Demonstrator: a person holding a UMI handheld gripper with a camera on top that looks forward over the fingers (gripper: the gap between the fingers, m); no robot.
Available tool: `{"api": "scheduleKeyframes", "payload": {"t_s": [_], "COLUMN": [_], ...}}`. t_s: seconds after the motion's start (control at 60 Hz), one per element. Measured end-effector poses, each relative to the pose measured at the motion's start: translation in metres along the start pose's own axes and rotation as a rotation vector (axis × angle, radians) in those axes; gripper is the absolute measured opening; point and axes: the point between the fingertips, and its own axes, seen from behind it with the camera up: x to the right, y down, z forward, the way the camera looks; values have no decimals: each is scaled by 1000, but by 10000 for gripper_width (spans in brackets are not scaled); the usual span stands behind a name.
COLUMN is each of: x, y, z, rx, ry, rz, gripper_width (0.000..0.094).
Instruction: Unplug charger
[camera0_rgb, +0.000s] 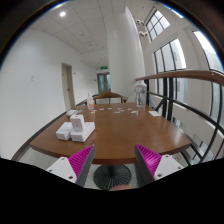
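Observation:
My gripper (113, 160) is open and empty, its two magenta pads (78, 160) wide apart at the near edge of a long brown wooden table (118, 135). The gripper is held level with the table's edge, looking along its length. No charger, plug or socket can be made out. Small white boxes (75, 128) sit on the table's left side, ahead of the left finger. A few small flat things (128, 112) lie further along the table, too small to tell.
The table's round dark base (112, 174) shows on the floor between the fingers. Chairs stand at the far end (108, 97). A dark railing (195, 78) and windows run along the right. A white wall with a door (67, 85) is on the left.

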Motion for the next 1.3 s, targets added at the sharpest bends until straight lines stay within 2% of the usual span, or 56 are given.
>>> {"api": "scheduleKeyframes", "payload": {"t_s": [0.133,0.383,0.5,0.583,0.633,0.667,0.8,0.917,1.017,1.05,1.133,1.183,1.233,1.3], "x": [-18,-85,-120,-131,-128,-138,-137,-142,-142,-141,-125,-109,-92,-72], "y": [1,-19,-34,-45,-53,-50,-57,-57,-62,-76,-155,-196,-207,-209], "z": [-4,55,91,115,127,131,139,137,135,126,84,57,42,41], "rx": [-3,8,15,44,66,68,111,136,134,166,341,412,432,395], "ry": [-34,-143,-153,-130,-106,-125,-87,-107,-115,-122,-82,-49,-29,-28], "rz": [-16,-56,-64,-80,-105,-113,-126,-146,-129,-109,-101,-128,-126,-105], "gripper_width": [822,822,790,708,500,380,233,185,183,183,182,183,183,183]}}
